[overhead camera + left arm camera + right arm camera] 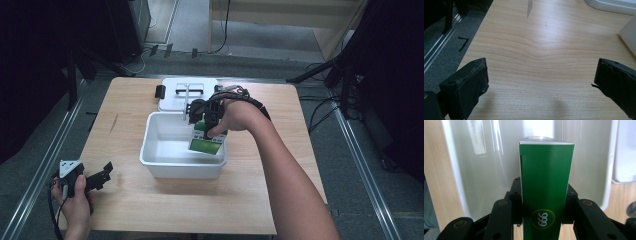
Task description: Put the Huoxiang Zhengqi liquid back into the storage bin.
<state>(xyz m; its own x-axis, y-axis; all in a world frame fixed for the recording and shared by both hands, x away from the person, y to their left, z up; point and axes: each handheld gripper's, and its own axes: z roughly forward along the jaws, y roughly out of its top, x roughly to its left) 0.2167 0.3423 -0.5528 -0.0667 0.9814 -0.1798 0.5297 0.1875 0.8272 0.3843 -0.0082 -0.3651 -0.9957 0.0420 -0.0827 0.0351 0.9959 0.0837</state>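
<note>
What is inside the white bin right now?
The white bin has a green box going into it, clamped by the right hand-held gripper. The visible floor looks bare; the box and hand cover the near right corner.

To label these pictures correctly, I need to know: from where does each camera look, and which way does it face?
High view: above the person's side, facing forward and down on the light wooden table; both forearms show.
Left gripper view: on the left gripper, facing bare tabletop between open jaws.
Right gripper view: on the right gripper, facing into the white plastic bin.
Shared: the green cardboard box.
</note>
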